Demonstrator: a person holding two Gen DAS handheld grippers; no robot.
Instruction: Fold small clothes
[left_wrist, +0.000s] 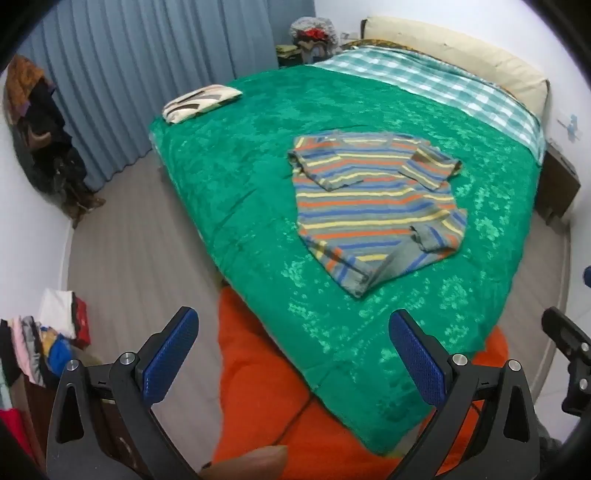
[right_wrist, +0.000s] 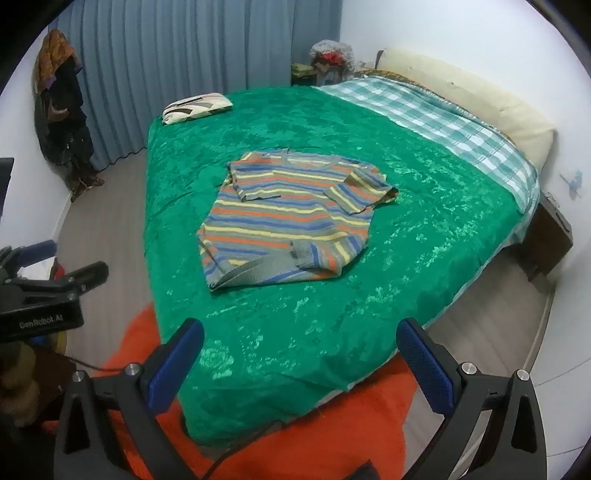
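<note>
left wrist: from bed foot, angled down | right wrist: same | shared: striped shirt

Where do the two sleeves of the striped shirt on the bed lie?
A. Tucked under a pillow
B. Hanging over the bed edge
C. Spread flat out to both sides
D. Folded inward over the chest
D: both sleeves of the striped shirt lie folded in across its chest on the green bedspread.

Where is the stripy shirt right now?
The stripy shirt lies in the middle of the green bedspread, with both sleeves folded in. In both wrist views it is well beyond the open fingers, and the small patterned pillow sits at the far left corner.
</note>
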